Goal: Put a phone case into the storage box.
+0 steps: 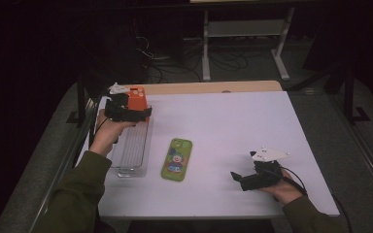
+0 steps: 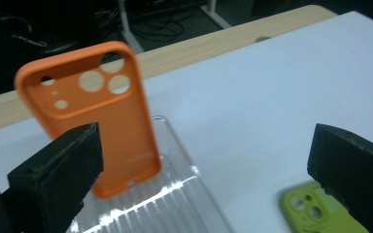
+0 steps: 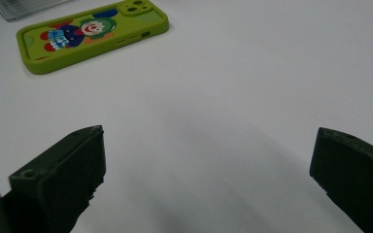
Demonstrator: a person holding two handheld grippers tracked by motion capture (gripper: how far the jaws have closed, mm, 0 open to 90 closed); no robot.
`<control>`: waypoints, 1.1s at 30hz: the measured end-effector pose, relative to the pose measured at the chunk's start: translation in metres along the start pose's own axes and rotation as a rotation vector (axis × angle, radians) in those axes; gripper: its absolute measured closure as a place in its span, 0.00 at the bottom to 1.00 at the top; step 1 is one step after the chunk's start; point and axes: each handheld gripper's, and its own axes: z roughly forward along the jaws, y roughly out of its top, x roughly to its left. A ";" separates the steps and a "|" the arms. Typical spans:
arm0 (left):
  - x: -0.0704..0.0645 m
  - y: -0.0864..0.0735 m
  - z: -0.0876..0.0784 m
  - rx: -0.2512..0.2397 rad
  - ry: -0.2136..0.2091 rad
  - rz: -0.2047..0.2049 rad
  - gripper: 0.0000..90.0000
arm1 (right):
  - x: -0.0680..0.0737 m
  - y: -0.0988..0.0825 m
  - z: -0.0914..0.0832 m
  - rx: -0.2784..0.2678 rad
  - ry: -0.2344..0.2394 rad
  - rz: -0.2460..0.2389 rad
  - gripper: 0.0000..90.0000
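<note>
High view: the left gripper [image 1: 126, 110] sits near the counter's [image 1: 233, 126] far-left corner, at the orange case [image 1: 137, 98] standing over the clear rack [image 1: 132, 145]. The green case [image 1: 177, 158] lies flat just right of the rack. The right gripper [image 1: 240, 178] rests near the front edge — open counter lies between it and the green case.

Left gripper view: fingers [image 2: 60, 170] spread wide; the orange case [image 2: 97, 111] stands upright in the rack [image 2: 175, 194], apart from both fingers.

Right gripper view: fingers [image 3: 63, 170] spread over bare counter — the green case [image 3: 92, 31] lies well ahead.
</note>
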 end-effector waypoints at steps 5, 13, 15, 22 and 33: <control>-0.013 0.000 -0.002 -0.001 -0.057 0.025 0.00 | -0.002 0.001 0.000 -0.003 0.000 0.003 0.00; -0.037 -0.005 -0.002 0.012 -0.149 0.053 0.00 | 0.000 0.000 -0.002 -0.001 0.003 0.010 0.00; -0.045 -0.008 -0.002 0.002 -0.168 0.047 0.00 | 0.000 0.000 -0.002 0.003 0.005 0.004 0.00; -0.069 -0.017 0.001 0.008 -0.227 0.067 0.00 | 0.001 0.001 -0.002 -0.006 0.006 -0.004 0.00; -0.097 -0.031 0.009 0.041 -0.285 0.116 0.00 | 0.001 0.001 -0.002 -0.006 0.007 -0.004 0.00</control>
